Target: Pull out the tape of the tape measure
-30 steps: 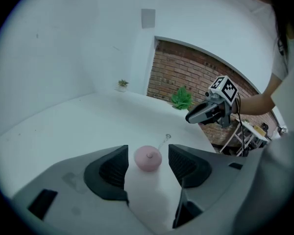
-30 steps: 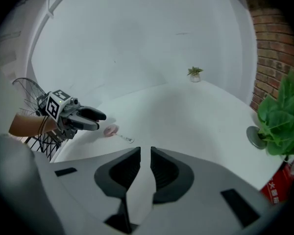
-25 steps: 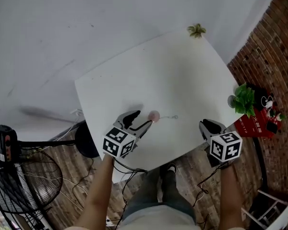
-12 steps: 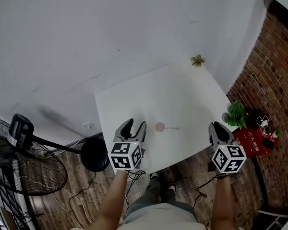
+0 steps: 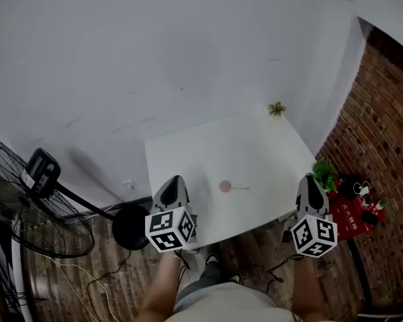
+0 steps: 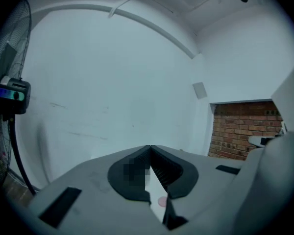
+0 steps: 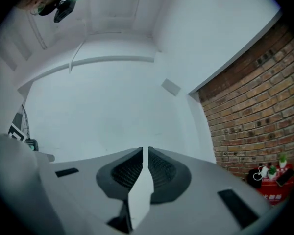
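Head view: why does the tape measure (image 5: 224, 187) lie alone on the tabletop (image 5: 255, 146)?
— Neither gripper holds it. Left gripper (image 5: 174, 181) jaws have just been closing on nothing; right gripper (image 5: 311, 179) jaws are clenched empty: a pause, I'd judge.

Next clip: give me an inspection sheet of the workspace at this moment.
Surface: white table, mostly bare.
Job's things: pink tape measure near the front edge, a short length drawn out to its right; no gripper touches it.
Clutter: small plant at the far corner.
Grippers: left gripper shut, jaws have just been closing, nothing between; right gripper jaws all but together, empty.
Cables: dark lead on the floor.
Surroundings: fan left; brick wall, potted plant, red box right.
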`<state>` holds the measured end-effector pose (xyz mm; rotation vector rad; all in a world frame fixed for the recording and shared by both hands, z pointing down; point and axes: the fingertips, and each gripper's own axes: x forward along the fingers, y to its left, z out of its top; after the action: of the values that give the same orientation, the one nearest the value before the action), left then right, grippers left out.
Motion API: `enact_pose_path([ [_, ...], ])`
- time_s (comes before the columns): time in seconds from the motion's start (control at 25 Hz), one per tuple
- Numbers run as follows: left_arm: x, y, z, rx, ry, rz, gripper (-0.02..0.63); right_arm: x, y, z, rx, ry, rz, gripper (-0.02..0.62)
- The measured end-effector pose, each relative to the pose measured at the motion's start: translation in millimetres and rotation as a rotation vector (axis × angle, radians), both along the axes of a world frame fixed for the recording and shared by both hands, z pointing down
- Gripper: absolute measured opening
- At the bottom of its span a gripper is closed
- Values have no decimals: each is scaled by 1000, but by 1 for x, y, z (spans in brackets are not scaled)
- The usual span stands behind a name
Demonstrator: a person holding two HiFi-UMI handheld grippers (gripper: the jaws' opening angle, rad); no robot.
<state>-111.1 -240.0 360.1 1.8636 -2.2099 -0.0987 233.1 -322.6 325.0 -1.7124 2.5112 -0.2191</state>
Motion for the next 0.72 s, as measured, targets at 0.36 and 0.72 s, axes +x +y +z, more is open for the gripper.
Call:
enact_pose_path([
  [0.36, -4, 19, -21, 87, -79, -78, 11, 29, 17, 2, 26, 11, 121, 2],
  [0.72, -10, 15, -27, 96, -93, -76, 11, 38, 23, -1, 29, 7, 147, 2],
])
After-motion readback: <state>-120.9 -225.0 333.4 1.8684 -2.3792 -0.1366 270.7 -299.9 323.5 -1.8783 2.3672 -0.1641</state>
